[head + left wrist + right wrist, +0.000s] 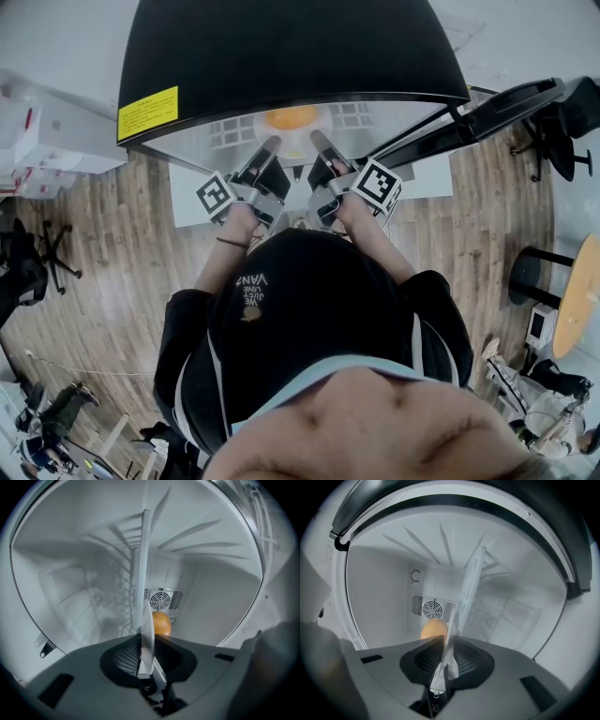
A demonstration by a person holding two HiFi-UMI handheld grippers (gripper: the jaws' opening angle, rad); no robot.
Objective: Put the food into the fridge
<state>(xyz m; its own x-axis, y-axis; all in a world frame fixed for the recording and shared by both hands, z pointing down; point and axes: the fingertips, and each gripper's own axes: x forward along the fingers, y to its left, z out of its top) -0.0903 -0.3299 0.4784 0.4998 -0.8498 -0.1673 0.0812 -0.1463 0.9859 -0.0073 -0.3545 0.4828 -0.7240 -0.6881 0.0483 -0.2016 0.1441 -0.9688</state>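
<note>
An orange round food lies deep in the white fridge, in front of the fan vent. It shows as orange food and orange food in both gripper views. A thin clear plate stands edge-on between each pair of jaws: plate, plate. My left gripper and right gripper both reach into the fridge. Their dark ribbed pads stand a little off the plate on either side, so both are open. From above, the left gripper and right gripper point inward side by side.
The fridge's black top fills the upper head view, with its open door swung out to the right. A wire rack lines the left inner wall. Office chairs and a round table stand on the wooden floor.
</note>
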